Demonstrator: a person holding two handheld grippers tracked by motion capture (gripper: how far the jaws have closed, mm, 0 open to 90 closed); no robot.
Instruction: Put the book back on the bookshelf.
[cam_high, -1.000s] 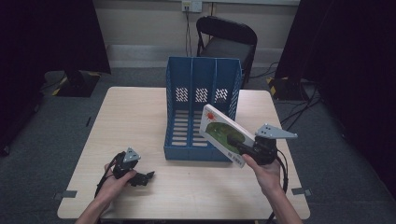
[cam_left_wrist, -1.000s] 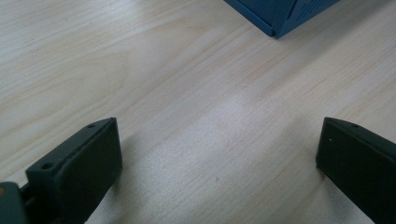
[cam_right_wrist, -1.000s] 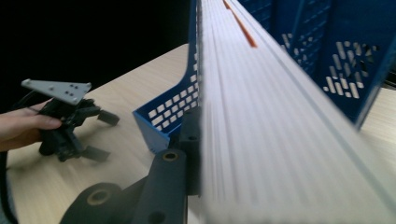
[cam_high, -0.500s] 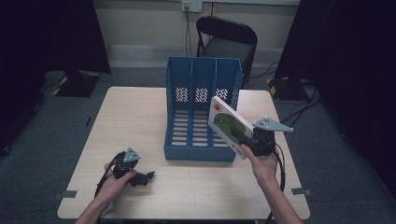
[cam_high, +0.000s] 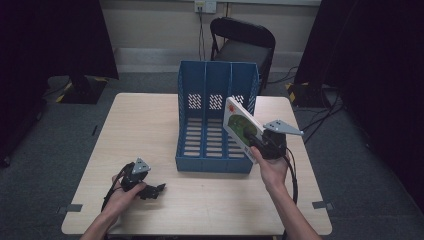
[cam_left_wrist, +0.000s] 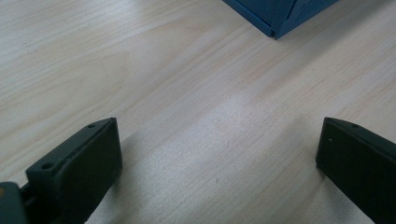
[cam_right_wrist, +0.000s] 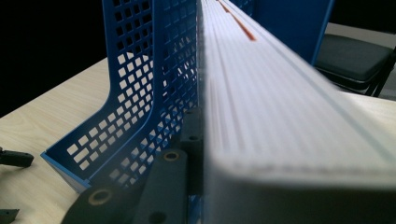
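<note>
A white book with a green picture on its cover (cam_high: 239, 125) is tilted on edge over the right-hand slot of the blue three-slot file rack (cam_high: 215, 95). My right gripper (cam_high: 254, 142) is shut on the book's near lower end. In the right gripper view the book's page edge (cam_right_wrist: 280, 112) runs away from me beside the rack's perforated wall (cam_right_wrist: 140, 74), and one black finger (cam_right_wrist: 168, 182) presses its left side. My left gripper (cam_high: 152, 191) rests on the table near the front left, open with nothing between its fingers (cam_left_wrist: 84, 158).
The light wooden table (cam_high: 150, 125) has bare room left of the rack and along its front edge. The rack's near corner (cam_left_wrist: 280, 18) lies ahead of the left gripper. A black chair (cam_high: 242, 45) stands behind the table. Cables trail from both grippers.
My right gripper has carried the book a little farther from the person and leftward, over the rack, and the book stands more on edge. The left gripper has not moved.
</note>
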